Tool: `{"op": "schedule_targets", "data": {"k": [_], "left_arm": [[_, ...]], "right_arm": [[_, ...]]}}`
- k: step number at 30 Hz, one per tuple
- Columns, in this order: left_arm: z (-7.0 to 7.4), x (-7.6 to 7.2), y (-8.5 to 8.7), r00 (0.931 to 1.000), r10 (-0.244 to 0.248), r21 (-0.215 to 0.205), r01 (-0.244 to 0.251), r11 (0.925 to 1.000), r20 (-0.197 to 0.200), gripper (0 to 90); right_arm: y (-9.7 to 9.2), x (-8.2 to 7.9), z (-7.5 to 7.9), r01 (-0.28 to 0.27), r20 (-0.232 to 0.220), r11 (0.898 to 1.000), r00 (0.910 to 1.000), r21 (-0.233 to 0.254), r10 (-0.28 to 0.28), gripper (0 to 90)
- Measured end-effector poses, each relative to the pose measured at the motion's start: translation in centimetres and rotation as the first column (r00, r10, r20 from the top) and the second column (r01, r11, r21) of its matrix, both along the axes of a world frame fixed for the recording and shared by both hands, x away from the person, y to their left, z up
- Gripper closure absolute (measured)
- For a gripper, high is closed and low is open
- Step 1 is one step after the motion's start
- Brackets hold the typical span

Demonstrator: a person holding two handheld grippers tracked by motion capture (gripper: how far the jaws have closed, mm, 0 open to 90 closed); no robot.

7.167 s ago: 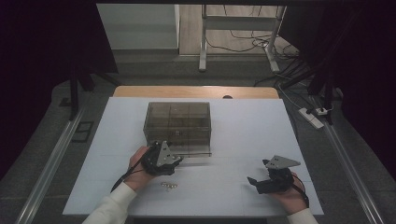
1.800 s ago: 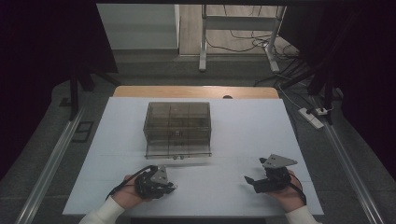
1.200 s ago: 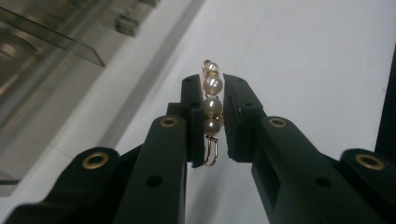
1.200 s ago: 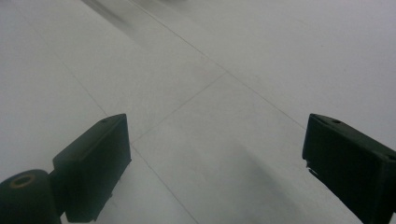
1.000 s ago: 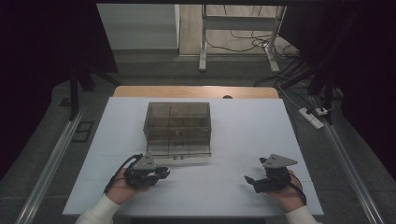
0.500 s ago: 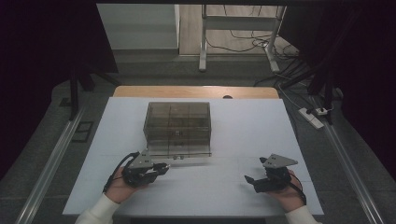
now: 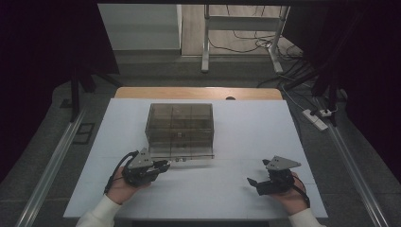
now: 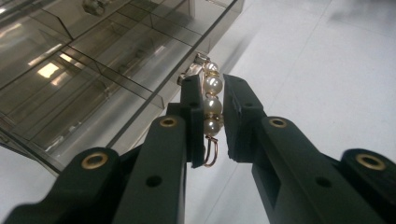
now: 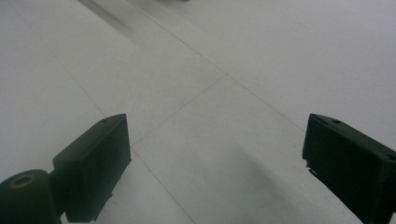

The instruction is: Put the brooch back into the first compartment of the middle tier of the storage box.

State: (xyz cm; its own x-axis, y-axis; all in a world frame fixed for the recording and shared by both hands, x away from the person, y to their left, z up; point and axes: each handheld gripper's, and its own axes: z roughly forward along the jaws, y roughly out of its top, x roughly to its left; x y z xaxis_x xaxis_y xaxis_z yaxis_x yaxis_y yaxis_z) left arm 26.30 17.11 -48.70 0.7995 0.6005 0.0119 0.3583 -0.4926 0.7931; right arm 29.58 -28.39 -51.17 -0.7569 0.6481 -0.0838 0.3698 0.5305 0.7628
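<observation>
The pearl clip, a short row of pearls on a gold wire, sits pinched between the jaws of the left gripper, clear of the table and right at the front lip of the smoky plastic organizer box. A few seconds ago a small pale item lay on the white table near the front edge with the left hand beside it; now that spot is bare, and the left gripper has gone from the near edge up to the box's front left corner. I'd judge the pick-up is done and the drop into one of the box's compartments comes next; which one I can't tell. Off toward the front right corner of the table, the right gripper has kept its place, jaws spread wide over bare surface, holding nothing.
</observation>
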Motion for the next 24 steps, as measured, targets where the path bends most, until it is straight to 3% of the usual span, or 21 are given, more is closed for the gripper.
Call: {"op": "schedule_targets", "data": {"k": [24], "left_arm": [[0.3,1.3,0.6,0.9970,0.069,-0.013,-0.069,0.9975,0.033,77.8]], "right_arm": [[0.2,0.0,-0.1,-0.004,-0.007,1.000,1.0000,-0.011,0.004,7.6]]}}
